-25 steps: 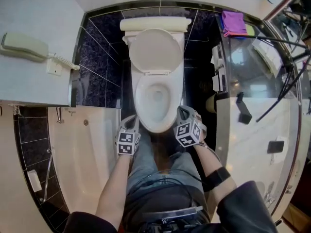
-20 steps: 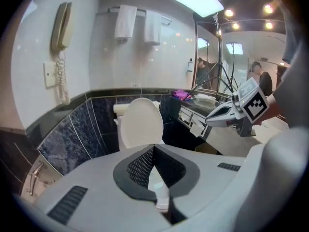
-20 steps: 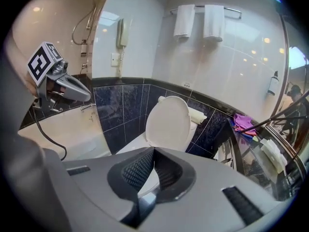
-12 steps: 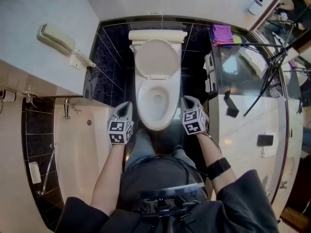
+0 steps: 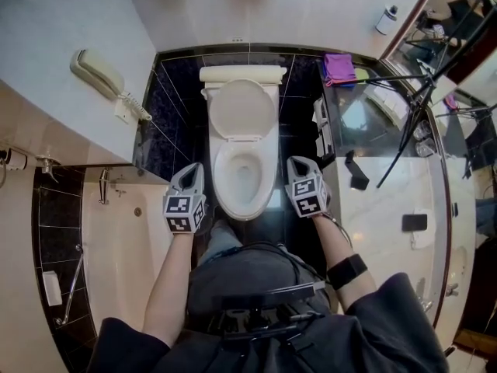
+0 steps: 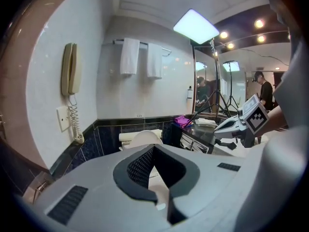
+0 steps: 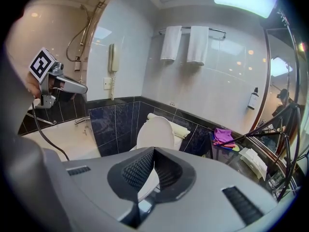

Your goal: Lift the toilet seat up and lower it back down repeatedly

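Fingers [image 5: 191, 179] shut, flanking the toilet [image 5: 222, 169] without touching.

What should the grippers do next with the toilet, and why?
Probably reach the right gripper forward and tip the toilet seat down: the seat stands upright against the tank, while that gripper and the left gripper hang shut, empty, beside the bowl.

bright, even light from a ceiling panel [image 6: 195, 26] and small spotlights [image 6: 260, 23] above the toilet [image 5: 241, 154]. glare on the glossy dark tiles [image 5: 167, 123] left of it and the counter [image 5: 373, 115] right of it. edges bow strongly, corners go black; focus sharp.
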